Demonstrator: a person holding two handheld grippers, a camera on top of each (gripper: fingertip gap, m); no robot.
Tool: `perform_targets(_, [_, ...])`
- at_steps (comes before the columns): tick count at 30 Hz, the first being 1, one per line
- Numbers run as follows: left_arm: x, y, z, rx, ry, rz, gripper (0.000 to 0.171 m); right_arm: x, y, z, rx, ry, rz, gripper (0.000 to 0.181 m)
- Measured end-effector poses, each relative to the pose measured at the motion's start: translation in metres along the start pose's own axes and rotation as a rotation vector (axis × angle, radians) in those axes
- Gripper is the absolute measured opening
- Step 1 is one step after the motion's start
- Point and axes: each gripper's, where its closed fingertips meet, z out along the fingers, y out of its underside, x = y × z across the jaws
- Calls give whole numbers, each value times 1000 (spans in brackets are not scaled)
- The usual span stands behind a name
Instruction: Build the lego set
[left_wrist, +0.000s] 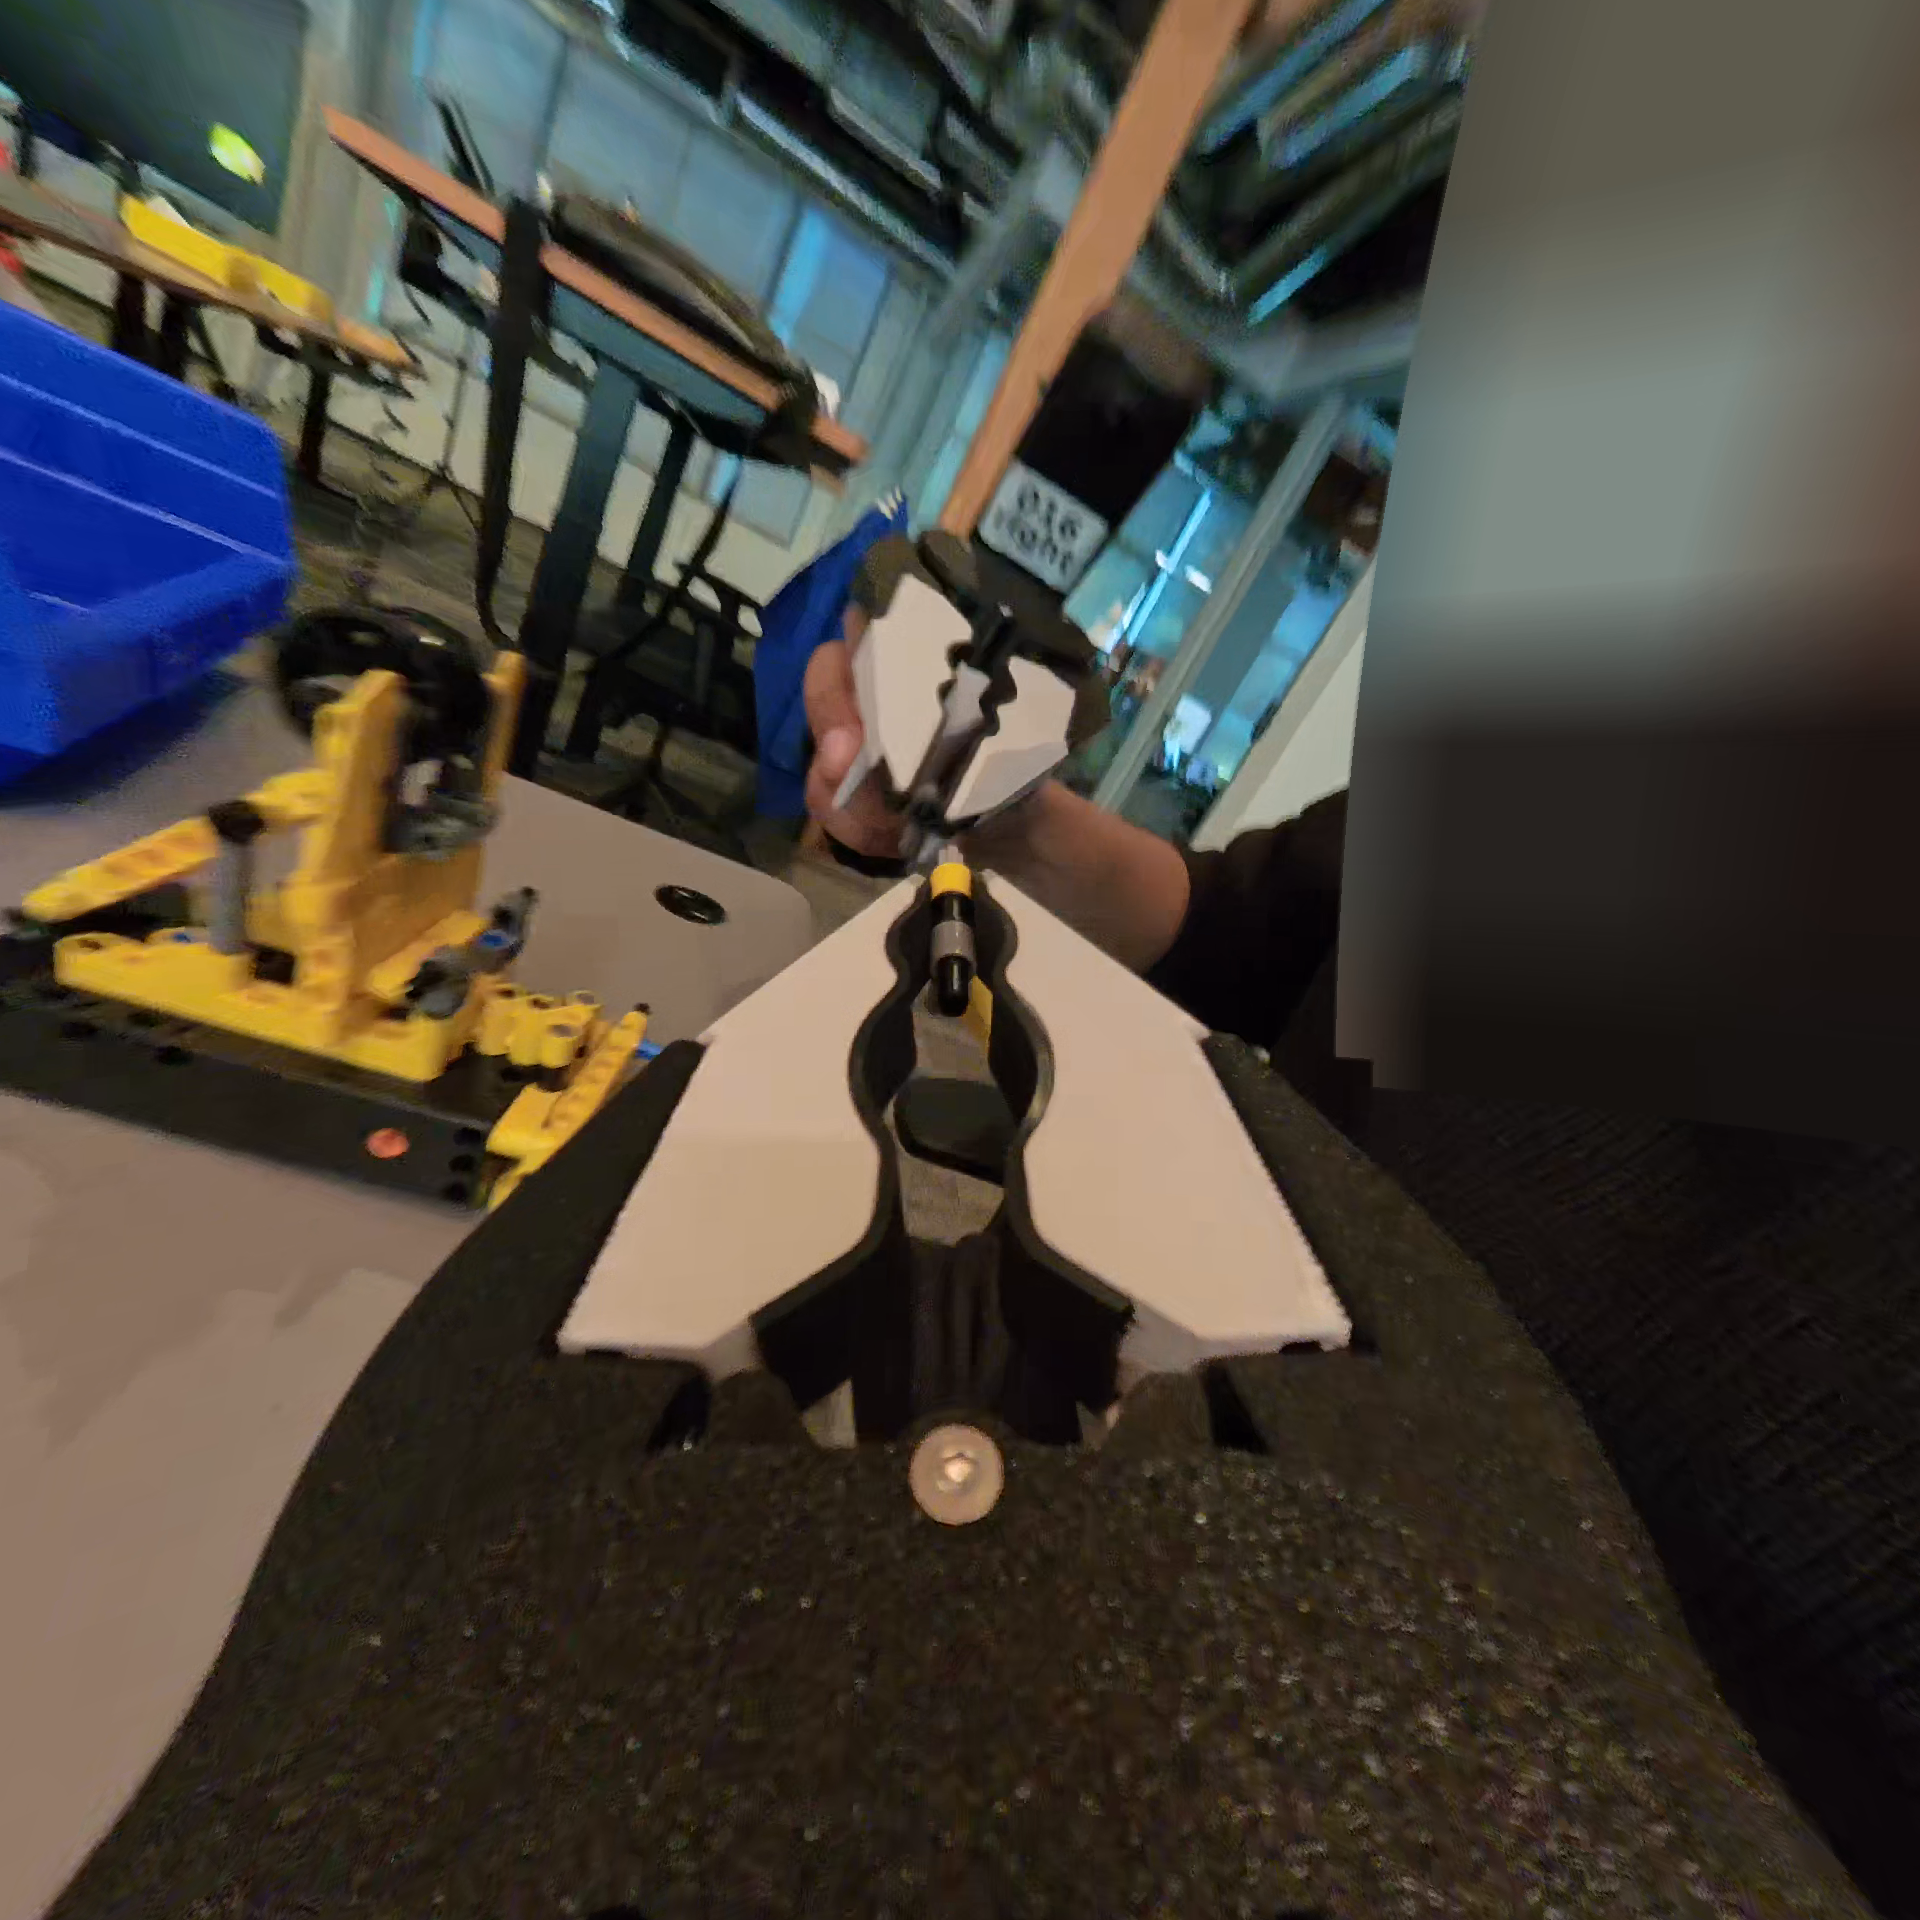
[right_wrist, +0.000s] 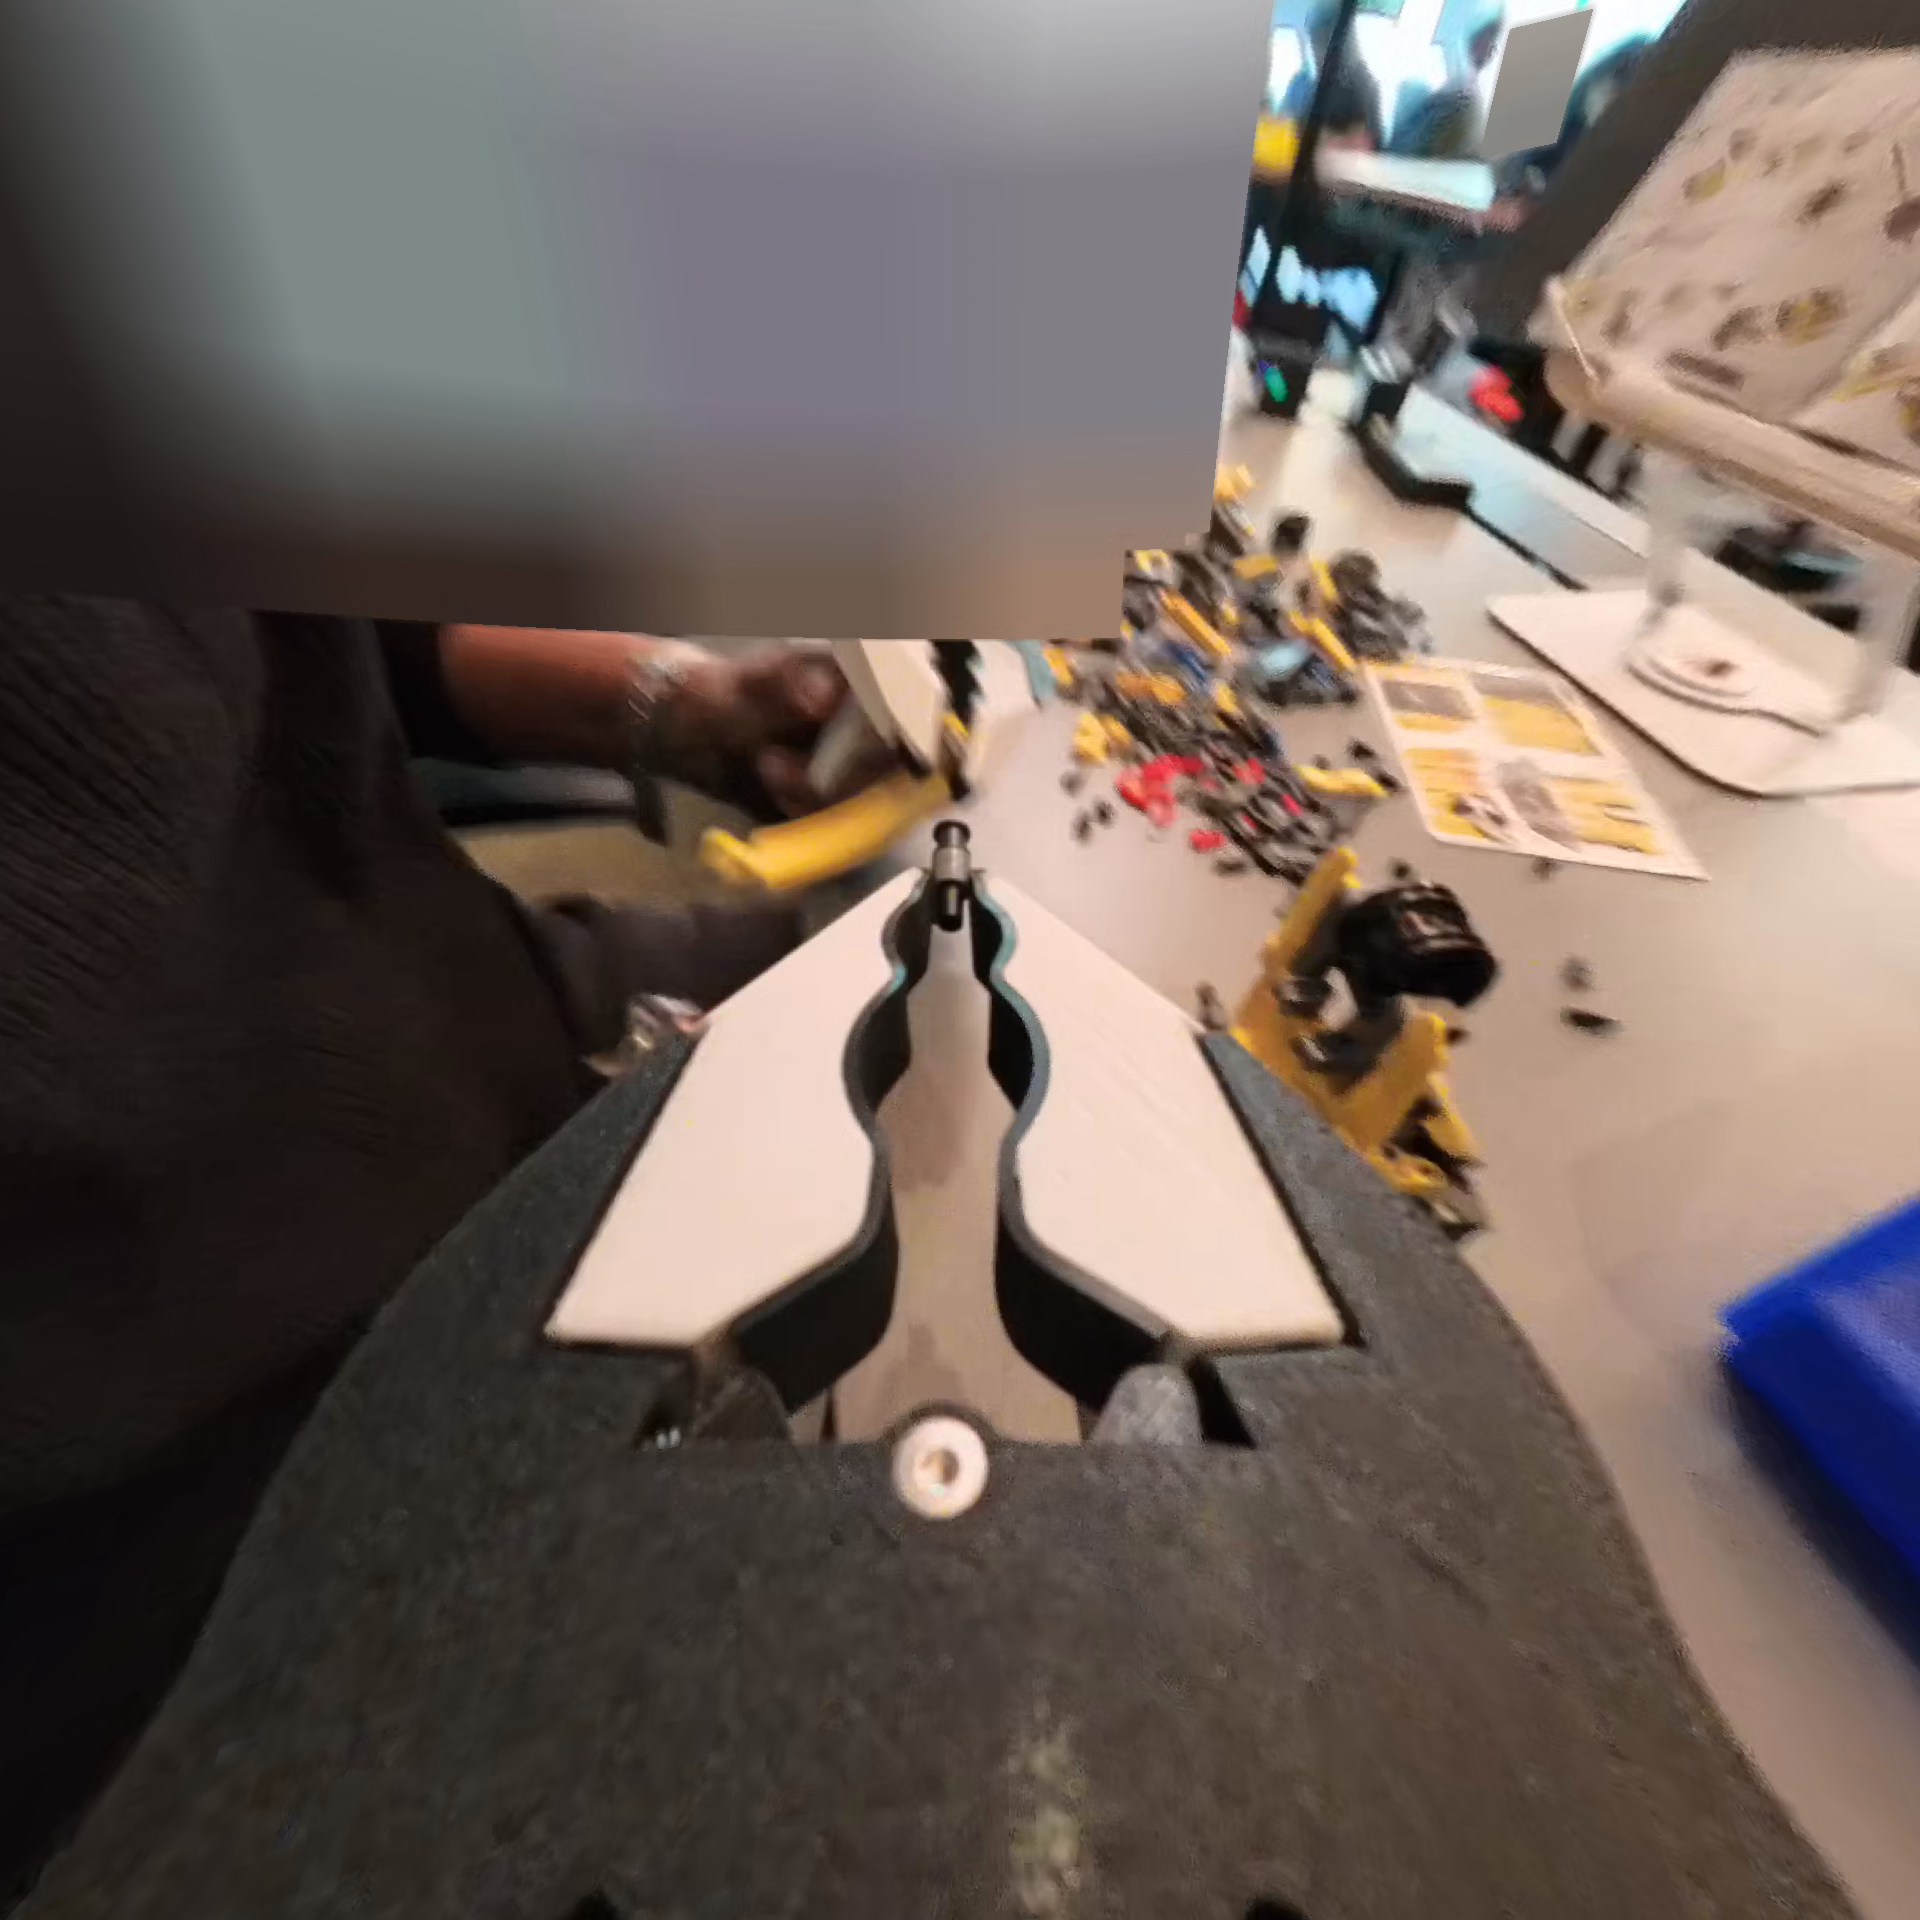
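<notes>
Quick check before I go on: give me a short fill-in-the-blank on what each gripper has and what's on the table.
The left gripper is shut on a ____ beam.
The right gripper pinches a small grey ____.
The half-built model on the table is mostly ____.
The bin behind the model is ____.

Missing words: yellow; pin; yellow; blue

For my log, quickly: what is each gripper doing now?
Left gripper: shut on a yellow beam.
Right gripper: shut on a small grey-black pin.
</notes>
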Motion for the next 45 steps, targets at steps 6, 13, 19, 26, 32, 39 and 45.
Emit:
perform_targets(6, [2,25,27,-204,-79,212,6,-12,-12,23,-3,-25,-25,7])
perform_targets(13, [6,19,19,-195,-87,216,5,-12,0,12,-84,-27,24,7])
perform_targets(19, [-9,20,17,-191,-110,199,6,-4,7,11,-66,-4,67,6])
perform_targets(26, [-15,14,-14,-158,-205,178,6,-17,16,3,-33,7,127,7])
perform_targets(32, [-10,8,-43,-104,-324,184,5,-24,25,-8,-30,66,166,7])
perform_targets(39, [-5,19,-66,-35,-515,135,6,-29,32,-20,-17,140,195,7])
perform_targets(45, [-27,55,-57,-120,-576,-141,6,1,83,-36,-170,302,301,7])
